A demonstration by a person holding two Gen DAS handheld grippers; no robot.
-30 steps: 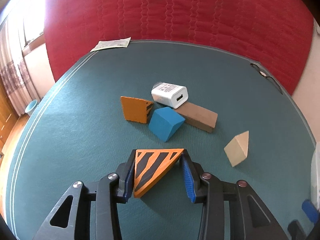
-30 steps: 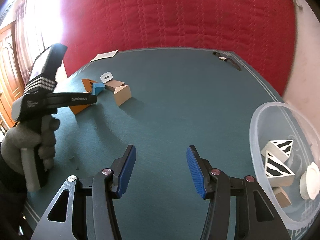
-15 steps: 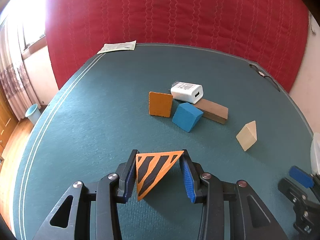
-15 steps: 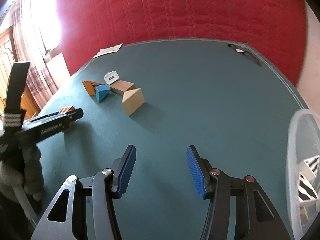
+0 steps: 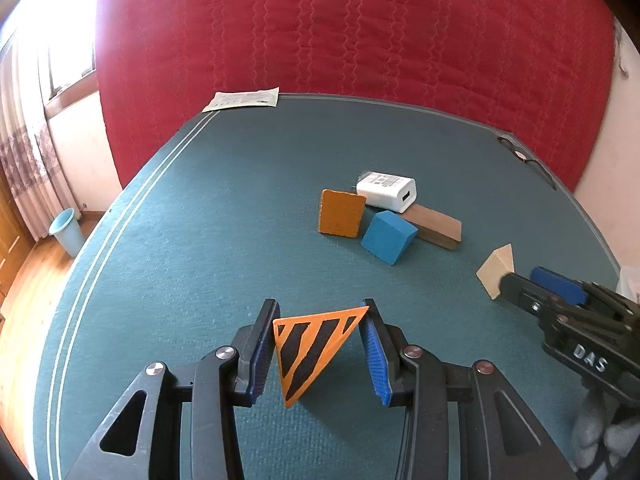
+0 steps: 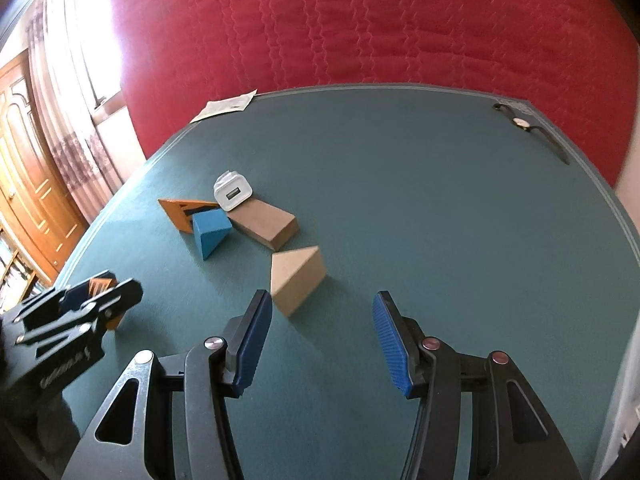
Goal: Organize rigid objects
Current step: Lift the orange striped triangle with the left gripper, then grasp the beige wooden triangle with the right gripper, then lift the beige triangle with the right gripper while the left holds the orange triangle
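Note:
My left gripper (image 5: 318, 344) is shut on an orange triangle block with black stripes (image 5: 312, 348) and holds it over the green table. In the right wrist view it (image 6: 96, 296) shows at the left. My right gripper (image 6: 320, 340) is open and empty, with the beige wedge (image 6: 296, 280) just ahead of its left finger. In the left wrist view that wedge (image 5: 494, 270) sits at the right gripper's tip (image 5: 532, 286). Beyond lie a blue block (image 6: 210, 232), a brown block (image 6: 266, 224), a second orange block (image 6: 180, 210) and a white charger (image 6: 232, 192).
The table's left edge (image 5: 100, 240) drops to a wooden floor with a blue bin (image 5: 66, 232). A paper (image 5: 242, 100) lies at the far edge. A wristwatch (image 6: 528, 128) lies at the far right corner. A red quilted backdrop stands behind.
My left gripper has drawn back with the striped triangle. My right gripper has swung left to the beige wedge, and the clear bin has left its view.

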